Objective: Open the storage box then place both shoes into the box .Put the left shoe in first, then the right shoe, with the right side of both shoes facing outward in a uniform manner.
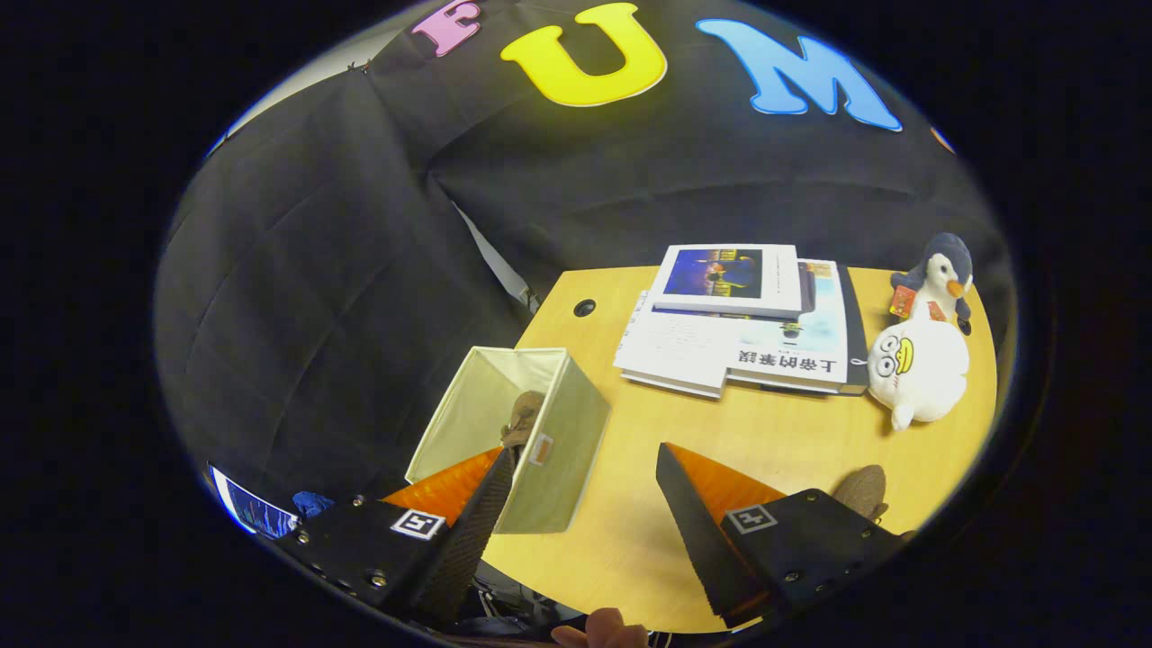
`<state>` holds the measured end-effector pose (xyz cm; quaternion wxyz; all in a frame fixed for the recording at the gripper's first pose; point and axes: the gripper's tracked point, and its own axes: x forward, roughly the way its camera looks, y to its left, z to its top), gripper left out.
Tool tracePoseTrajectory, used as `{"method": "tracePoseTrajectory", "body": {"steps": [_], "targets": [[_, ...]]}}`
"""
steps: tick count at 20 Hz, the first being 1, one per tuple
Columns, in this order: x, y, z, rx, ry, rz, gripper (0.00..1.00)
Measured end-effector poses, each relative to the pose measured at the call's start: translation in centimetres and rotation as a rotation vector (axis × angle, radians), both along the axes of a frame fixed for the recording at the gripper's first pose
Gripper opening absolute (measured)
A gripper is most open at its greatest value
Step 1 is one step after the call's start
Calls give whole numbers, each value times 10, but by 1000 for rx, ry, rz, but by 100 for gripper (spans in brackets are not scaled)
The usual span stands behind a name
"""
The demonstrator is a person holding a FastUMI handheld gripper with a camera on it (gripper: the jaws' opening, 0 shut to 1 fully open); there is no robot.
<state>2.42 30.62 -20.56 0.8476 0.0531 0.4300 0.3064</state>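
An open cream fabric storage box (pixel 549 432) stands at the left edge of the wooden table (pixel 630 432), just ahead of my left finger. One brown shoe (pixel 522 416) sits inside it, its top poking up near the box's near wall. The other brown shoe (pixel 862 490) lies on the table behind my right finger, mostly hidden by it. My gripper (pixel 585 472) hangs above the table with its fingers wide apart and nothing between them.
A stack of books and magazines (pixel 747 328) lies at the back of the table. A white plush toy (pixel 918 369) and a penguin plush (pixel 945 270) sit to their right. A person's fingertips (pixel 598 630) show below the gripper.
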Motion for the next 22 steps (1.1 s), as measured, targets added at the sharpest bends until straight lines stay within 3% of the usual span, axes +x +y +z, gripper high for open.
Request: {"method": "tracePoseTrajectory", "body": {"steps": [12,18,22], "targets": [[11,-157,-19,-35,-52,-230,98],[7,-225,-52,-62,24,-346,98],[-3,-260,-79,-116,65,-360,98]]}}
